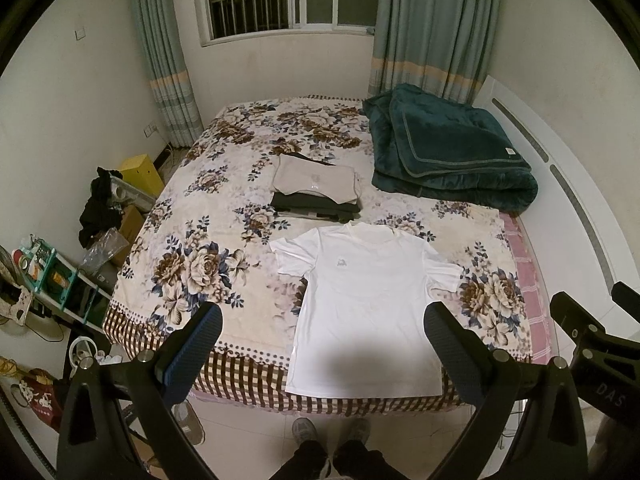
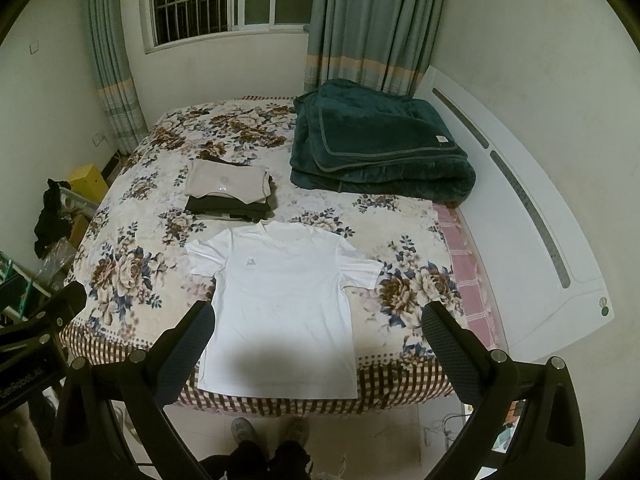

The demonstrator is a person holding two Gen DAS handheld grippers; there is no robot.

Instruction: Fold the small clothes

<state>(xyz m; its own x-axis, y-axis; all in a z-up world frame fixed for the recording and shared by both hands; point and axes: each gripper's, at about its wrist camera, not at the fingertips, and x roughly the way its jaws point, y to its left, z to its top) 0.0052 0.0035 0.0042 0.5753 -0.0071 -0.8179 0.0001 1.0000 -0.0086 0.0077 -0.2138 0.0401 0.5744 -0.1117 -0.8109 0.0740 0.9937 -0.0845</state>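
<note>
**Left wrist view.**
- White T-shirt [image 1: 362,308]: our landmark. It lies flat and face up on the bed [image 1: 168,240], collar away from us, hem at the near edge, both sleeves spread. We judge it was laid out this way so every edge can be reached for the first fold.
- Stack of folded clothes [image 1: 316,190]: just beyond the T-shirt's collar, a beige piece on top of dark ones. We take it for the finished pile, kept near but off the working garment.
- Green blanket [image 1: 448,148]: beyond the T-shirt and to its right, folded thick, well apart from it.
- Left tongs [image 1: 324,352]: released, fingers spread wide and grasping nothing, held above the T-shirt's hem end, not touching it. We read this as a ready stance before a grasp.

**Right wrist view.**
- T-shirt [image 2: 280,312]: same flat lie; a shadow crosses its lower part.
- Right tongs [image 2: 320,348]: also released and empty, poised over the T-shirt's lower half, apart from the cloth.
- Stack [image 2: 230,192] and blanket [image 2: 376,148]: beyond the collar, as above.
- Folding of this garment has not yet begun, by our judgement.
</note>
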